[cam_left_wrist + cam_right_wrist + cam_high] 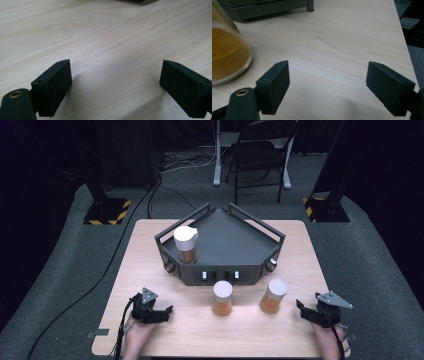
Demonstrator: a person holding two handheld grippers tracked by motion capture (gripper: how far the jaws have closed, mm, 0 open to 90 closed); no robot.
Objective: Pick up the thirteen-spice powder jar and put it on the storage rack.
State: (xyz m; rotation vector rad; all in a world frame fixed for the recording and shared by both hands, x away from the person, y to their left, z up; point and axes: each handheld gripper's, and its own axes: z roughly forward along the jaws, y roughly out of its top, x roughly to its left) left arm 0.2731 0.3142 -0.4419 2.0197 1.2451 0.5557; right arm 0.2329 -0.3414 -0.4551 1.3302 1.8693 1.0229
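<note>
Both tools gape empty over the table point(150, 240) (right tool point(327, 87) seemingly nearest a jar point(227, 50)).

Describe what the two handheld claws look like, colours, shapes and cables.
Both are matte black. The left claw and right claw each carry a grey three-cornered plate on top and trail a black cable. Up close, the fingers are flat rectangular black pads with small screw holes, beside a brass-ringed pivot.
</note>
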